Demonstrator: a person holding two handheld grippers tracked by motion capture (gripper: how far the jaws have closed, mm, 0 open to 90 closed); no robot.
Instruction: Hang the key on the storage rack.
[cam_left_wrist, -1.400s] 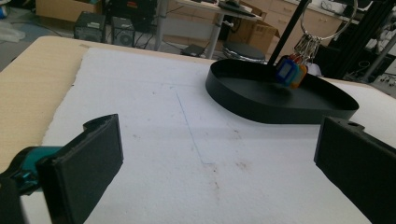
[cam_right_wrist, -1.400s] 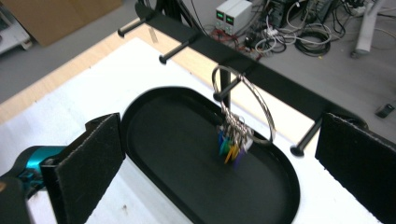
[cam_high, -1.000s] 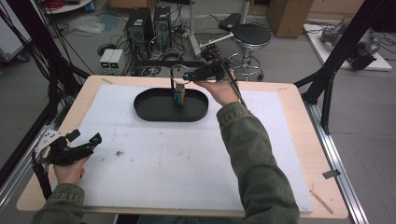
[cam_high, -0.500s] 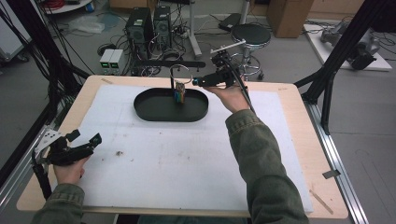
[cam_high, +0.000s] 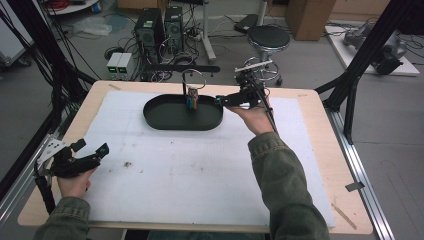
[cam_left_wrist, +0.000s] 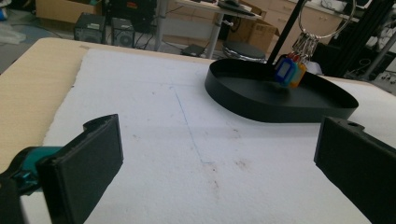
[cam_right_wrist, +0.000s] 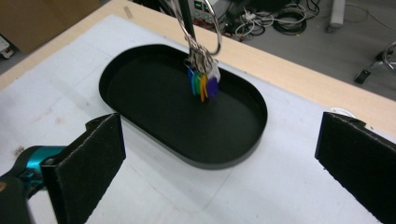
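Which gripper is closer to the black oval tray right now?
Right. The right gripper sits beside the black oval tray; the left gripper rests at the table's near-left edge.

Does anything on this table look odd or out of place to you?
One thing: the key ring with coloured tags stands upright in the black oval tray, though both grippers are open and away from it. Small dark stains mark the white foam mat.

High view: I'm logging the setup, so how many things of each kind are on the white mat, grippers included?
Black oval tray: 1
Metal key ring with coloured tags: 1
Hand-held two-jaw grippers, left and right: 2
Total: 4
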